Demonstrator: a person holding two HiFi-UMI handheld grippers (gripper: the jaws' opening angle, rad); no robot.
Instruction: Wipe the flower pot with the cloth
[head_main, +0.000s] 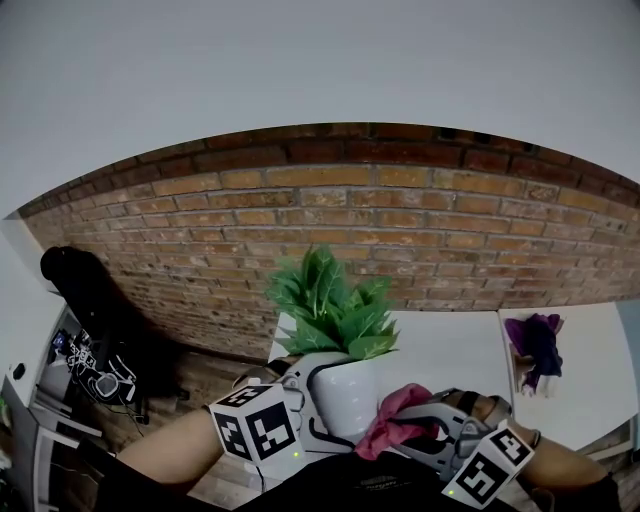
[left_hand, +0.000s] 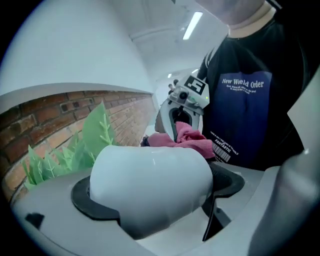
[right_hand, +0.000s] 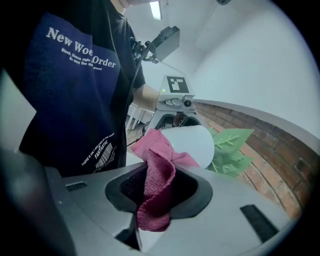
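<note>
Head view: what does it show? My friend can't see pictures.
The left gripper holds a white flower pot with green leaves, and the right gripper holds a pink cloth at the pot's side. Behind them are a white table and a brick wall.

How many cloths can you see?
2. A pink cloth is pinched in the right gripper, against the flower pot. A crumpled purple one, probably cloth, lies on the white table, farther right.

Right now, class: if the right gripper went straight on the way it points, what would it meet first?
The white flower pot, just ahead. The pink cloth clamped in the right gripper reaches the pot's side, though whether they touch is unclear.
</note>
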